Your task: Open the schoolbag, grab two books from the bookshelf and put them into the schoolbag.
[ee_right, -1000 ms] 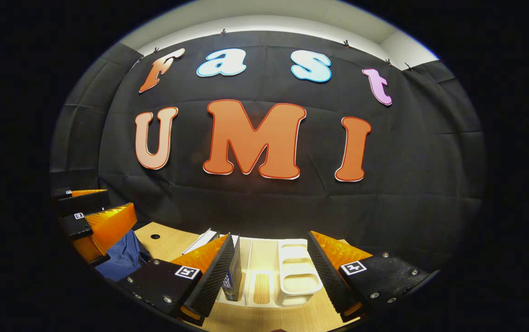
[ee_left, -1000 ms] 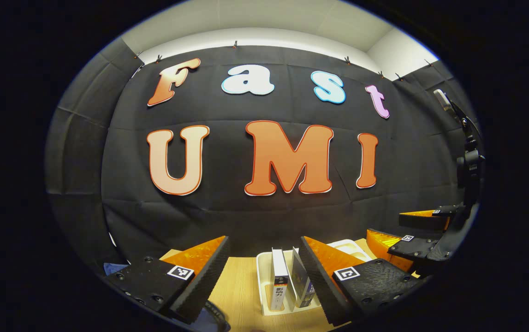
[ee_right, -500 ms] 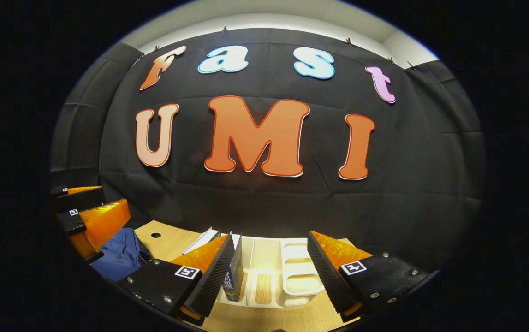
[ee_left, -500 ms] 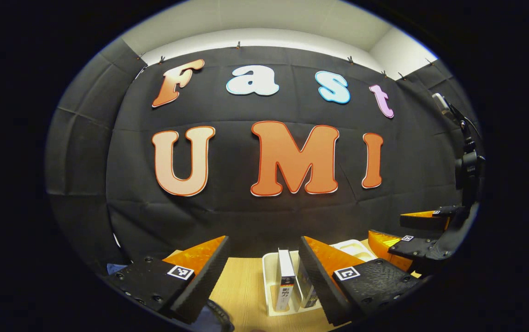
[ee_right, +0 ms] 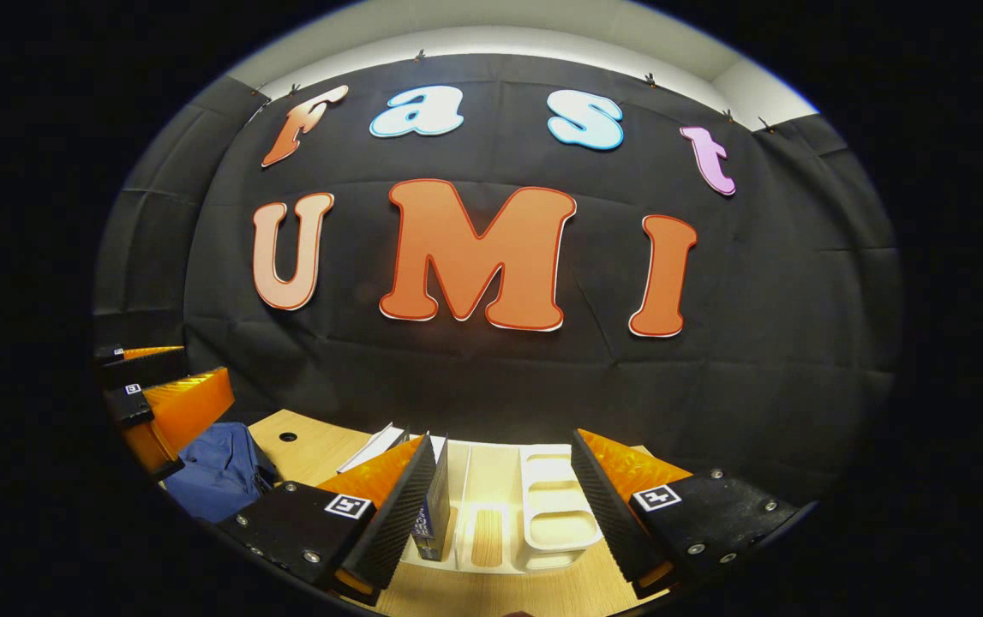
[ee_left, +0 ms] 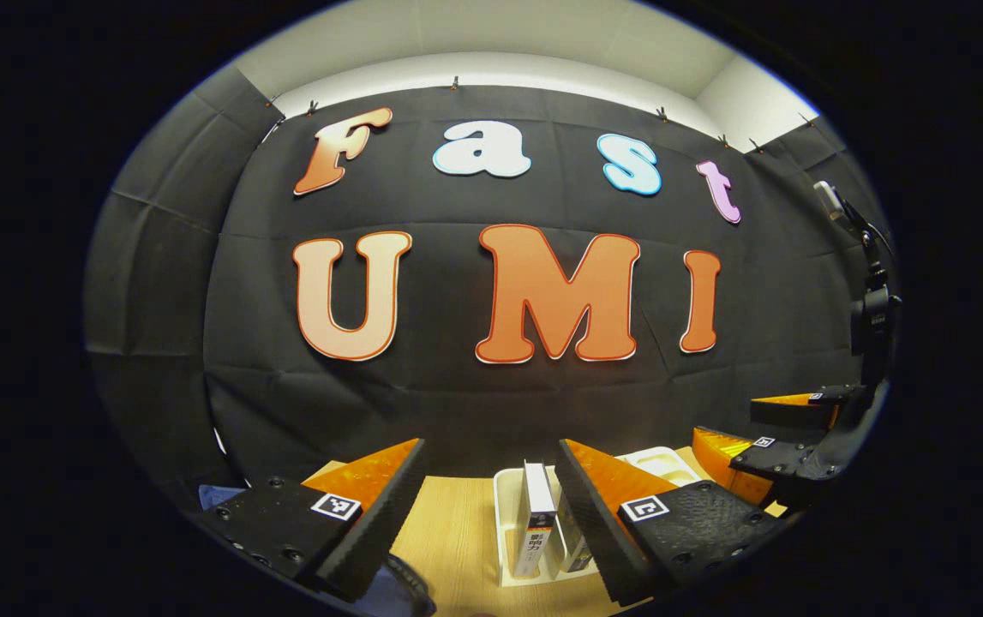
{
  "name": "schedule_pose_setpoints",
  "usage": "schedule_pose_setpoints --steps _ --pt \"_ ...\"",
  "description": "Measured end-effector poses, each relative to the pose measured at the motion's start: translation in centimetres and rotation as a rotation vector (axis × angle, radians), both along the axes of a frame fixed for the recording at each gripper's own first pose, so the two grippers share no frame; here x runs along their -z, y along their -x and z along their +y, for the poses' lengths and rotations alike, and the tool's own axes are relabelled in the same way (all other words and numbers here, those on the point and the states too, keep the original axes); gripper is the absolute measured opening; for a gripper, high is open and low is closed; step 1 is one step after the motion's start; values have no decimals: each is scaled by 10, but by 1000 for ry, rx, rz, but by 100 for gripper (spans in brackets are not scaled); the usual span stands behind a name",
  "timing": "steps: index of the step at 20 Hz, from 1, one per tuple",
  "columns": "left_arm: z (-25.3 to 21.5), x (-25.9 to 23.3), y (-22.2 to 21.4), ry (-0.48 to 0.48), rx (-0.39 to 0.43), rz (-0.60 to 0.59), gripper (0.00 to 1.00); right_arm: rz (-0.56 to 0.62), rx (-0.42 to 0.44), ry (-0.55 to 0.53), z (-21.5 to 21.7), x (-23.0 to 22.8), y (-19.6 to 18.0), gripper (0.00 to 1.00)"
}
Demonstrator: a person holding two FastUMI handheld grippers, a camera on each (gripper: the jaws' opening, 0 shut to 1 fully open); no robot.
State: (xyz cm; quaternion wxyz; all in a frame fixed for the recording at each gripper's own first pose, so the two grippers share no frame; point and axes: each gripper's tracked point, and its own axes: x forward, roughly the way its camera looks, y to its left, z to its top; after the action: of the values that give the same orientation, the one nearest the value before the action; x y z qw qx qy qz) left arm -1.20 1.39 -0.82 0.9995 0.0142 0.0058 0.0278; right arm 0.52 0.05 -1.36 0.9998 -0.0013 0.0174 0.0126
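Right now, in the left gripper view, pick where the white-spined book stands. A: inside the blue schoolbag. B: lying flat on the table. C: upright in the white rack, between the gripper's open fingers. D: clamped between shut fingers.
C: the white-spined book stands upright in the white rack, in the gap of the open left gripper, with neither finger visibly pressing on it.

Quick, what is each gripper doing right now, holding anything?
Left gripper: open, holding nothing, aimed at the white-spined book in the white plastic bookshelf.
Right gripper: open, holding nothing.
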Motion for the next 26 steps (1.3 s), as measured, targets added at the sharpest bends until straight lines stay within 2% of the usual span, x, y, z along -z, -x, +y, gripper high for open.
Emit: schedule_pose_setpoints --steps 5,10,17,22,24,26 --pt "2 19 1 27 11 55 94 6 4 15 -9 5 1 95" --pt "20 70 8 -10 1 210 94 37 31 4 -34 23 -2 95" --pt "58 148 31 -262 -19 402 95 80 7 11 -53 60 -8 95" --pt "87 224 80 -443 -59 606 96 112 -1 -4 -68 79 -12 95" --pt "97 250 91 -492 -65 695 97 126 2 -3 -75 86 -13 95" --pt "103 270 100 -516 -64 723 98 137 2 -3 -80 90 -15 95"
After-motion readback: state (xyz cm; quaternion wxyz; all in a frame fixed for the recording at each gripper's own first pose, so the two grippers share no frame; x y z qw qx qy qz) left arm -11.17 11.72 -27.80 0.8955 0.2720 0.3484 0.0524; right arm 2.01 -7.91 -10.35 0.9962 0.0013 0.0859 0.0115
